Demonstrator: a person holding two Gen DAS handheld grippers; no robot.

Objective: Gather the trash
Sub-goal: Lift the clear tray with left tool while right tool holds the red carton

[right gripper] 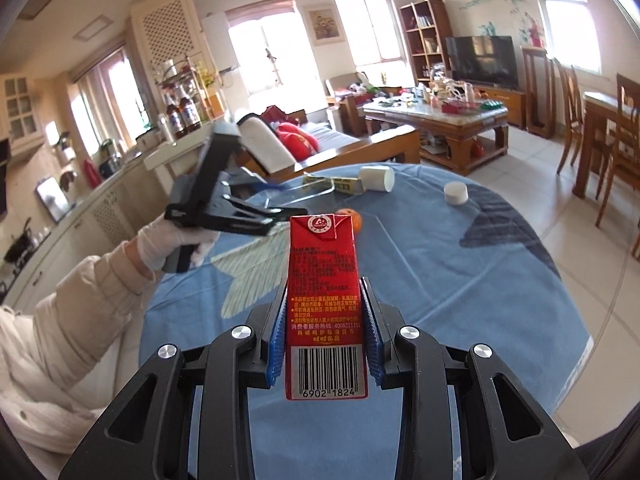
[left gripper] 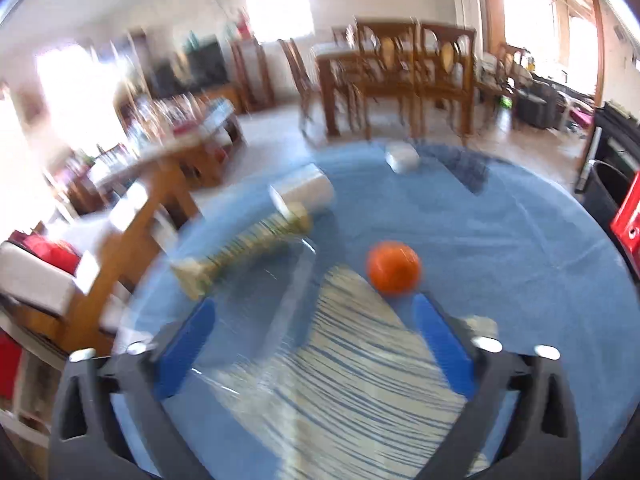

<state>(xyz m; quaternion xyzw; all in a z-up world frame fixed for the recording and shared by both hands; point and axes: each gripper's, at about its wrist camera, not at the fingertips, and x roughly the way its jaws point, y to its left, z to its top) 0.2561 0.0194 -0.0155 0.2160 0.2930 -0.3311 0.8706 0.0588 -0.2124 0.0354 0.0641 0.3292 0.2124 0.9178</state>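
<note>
Clamping a red drink carton [right gripper: 325, 304] upright between the narrowed pads of the right gripper [right gripper: 325, 344], barcode end nearest the camera, probably to carry it off as trash. Hanging wide and empty over the blue tablecloth [left gripper: 520, 248]: the left gripper [left gripper: 316, 344], with a clear plastic tray [left gripper: 288, 292] below, an orange [left gripper: 394, 267] at one o'clock, a white cup [left gripper: 304, 192] lying tipped at eleven.

Red carton [right gripper: 322, 280] w/ b&w barcode; orange fruit [left gripper: 394, 267]; blue desk cloth [left gripper: 500, 260] w/ cream striped leaf print; white cup [right gripper: 376, 179].
</note>
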